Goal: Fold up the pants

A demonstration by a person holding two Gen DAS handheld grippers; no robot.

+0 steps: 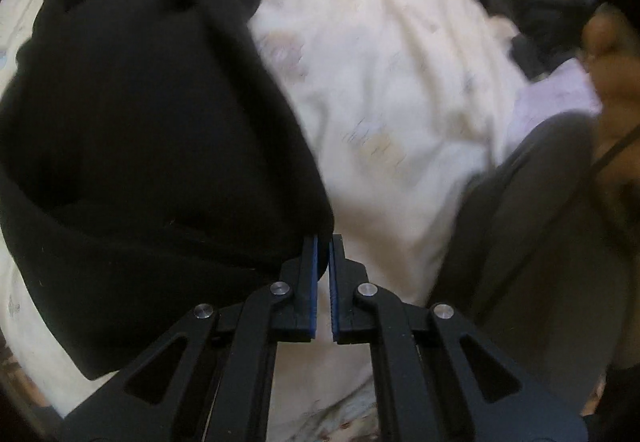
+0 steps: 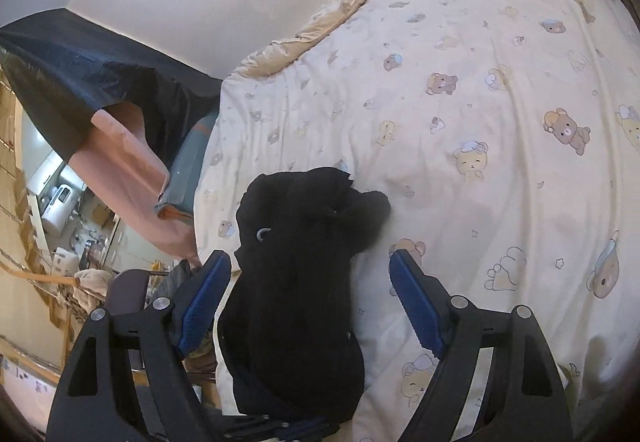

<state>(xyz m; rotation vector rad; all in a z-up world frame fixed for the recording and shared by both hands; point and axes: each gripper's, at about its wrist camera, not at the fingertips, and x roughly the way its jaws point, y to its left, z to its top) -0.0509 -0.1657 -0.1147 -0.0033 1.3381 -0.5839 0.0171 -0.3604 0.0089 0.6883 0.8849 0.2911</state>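
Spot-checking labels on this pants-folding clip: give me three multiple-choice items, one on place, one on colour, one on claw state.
1. Where do the pants lie?
A. on the bedcover
B. on the floor
C. on a chair

2. What colour are the pants?
A. white
B. black
C. red

3. How does the right claw stand?
A. shut on the pants
B. shut on nothing
C. open

Key:
1 A, the bundle rests on the bear-print bedcover.
2 B, the cloth is black in both views.
3 C, its blue pads stand wide apart; the left claw is the shut one, with the pants beside it, not between its pads.
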